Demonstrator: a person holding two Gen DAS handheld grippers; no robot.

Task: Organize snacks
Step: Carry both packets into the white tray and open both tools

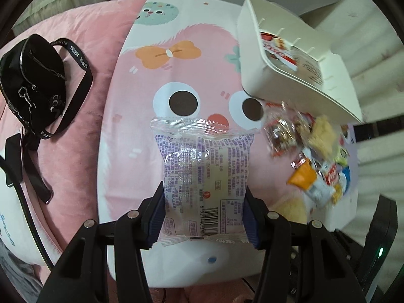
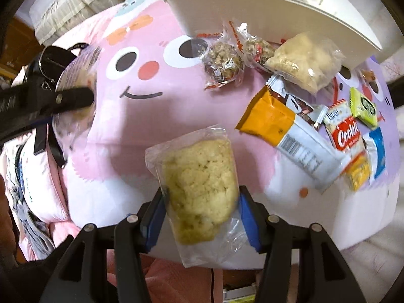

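1. In the left wrist view, a clear packet with purple print (image 1: 202, 174) and a barcode is seen at the centre of the frame, pinched at its lower sides between the blue pads of the left gripper (image 1: 203, 217); the packet stands up from the jaws toward the middle of the picture.
2. In the right wrist view, a clear bag holding a pale yellow crumbly cake (image 2: 199, 189) is clamped at lower centre by the right gripper (image 2: 200, 214), the blue pads pressed against both sides of the bag, which is tilted slightly to the left.
3. A white plastic bin (image 1: 285, 75) is seen at the upper right of the left view, tilted, with a red-and-white packet lying inside it; in the right view its rim (image 2: 252, 2) runs across the top of the frame.
4. Loose snacks are scattered just below the bin at the right of the right view: two clear-wrapped nut clusters (image 2: 224, 63), a bag of pale crumble (image 2: 305, 60), an orange-and-white bar (image 2: 285, 136), a red cookie packet (image 2: 346, 131), a small green packet (image 2: 363, 106) and a blue-and-white packet (image 2: 377, 151). Several of them overlap.
5. All of this is set over a pink cartoon-face cloth (image 1: 181, 63) with large eyes and an orange bow.
6. A black strap bag (image 1: 30, 75) is seen at the left of the left view, lying on a pink cushion (image 1: 83, 50) beside the cloth.
7. At the left edge of the right view, the left gripper and its packet are seen blurred.
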